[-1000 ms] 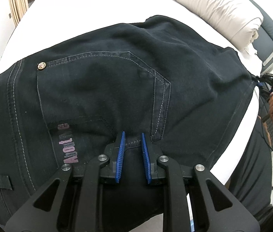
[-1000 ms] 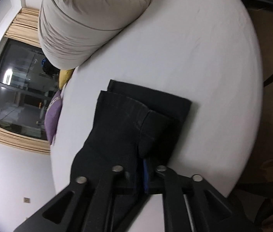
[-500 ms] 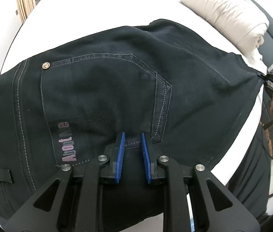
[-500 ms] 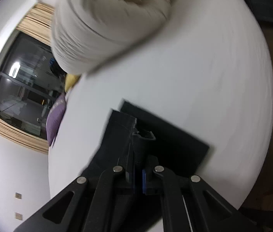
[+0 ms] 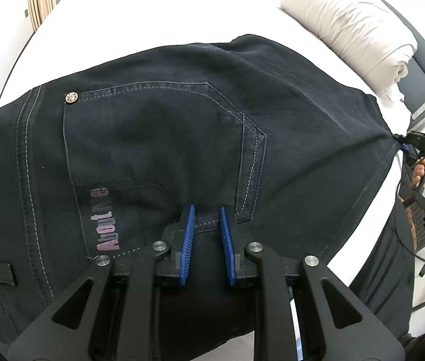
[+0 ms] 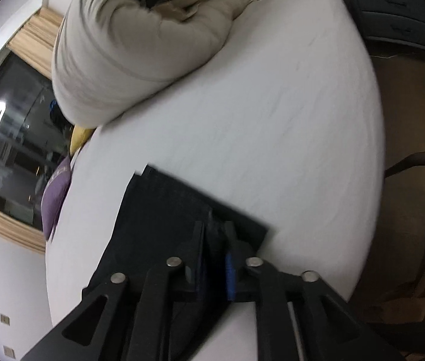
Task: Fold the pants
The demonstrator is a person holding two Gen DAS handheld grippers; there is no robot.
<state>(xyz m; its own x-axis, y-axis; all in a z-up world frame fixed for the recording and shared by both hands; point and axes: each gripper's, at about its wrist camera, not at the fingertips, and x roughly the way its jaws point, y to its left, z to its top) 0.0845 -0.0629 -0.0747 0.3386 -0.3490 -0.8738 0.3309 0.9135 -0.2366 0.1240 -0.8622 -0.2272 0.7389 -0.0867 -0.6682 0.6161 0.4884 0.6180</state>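
- White bed (image 5: 158, 24) is the work surface, soft underneath, so no firm backing for creasing; rolled beige duvet (image 5: 347, 21) sits at the far right.
- Black denim pants (image 5: 167, 138) lie stretched across the near part of the bed, seat side up, back pocket (image 5: 158, 138) and lettering showing. Judged: heavy for cloth, limp but with stiff seams and waistband, not slippery, nothing fragile. It'll sag between two grip points, so keep it taut.
- Best holds, as I see it: thick stitched edges (waistband, pocket seam, hem), not single-layer panel.
- Right gripper (image 6: 217, 240) at the far right end of the pants, fingers closed narrow on stacked leg layers; cloth fills the gap. Right view is motion-blurred, so exact layer count is unclear.
- Left gripper (image 5: 207, 222) at the near edge, blue pads (image 5: 188, 234) narrow with a stitched denim band between them. Looks pinched, though contact on both pads isn't certain.
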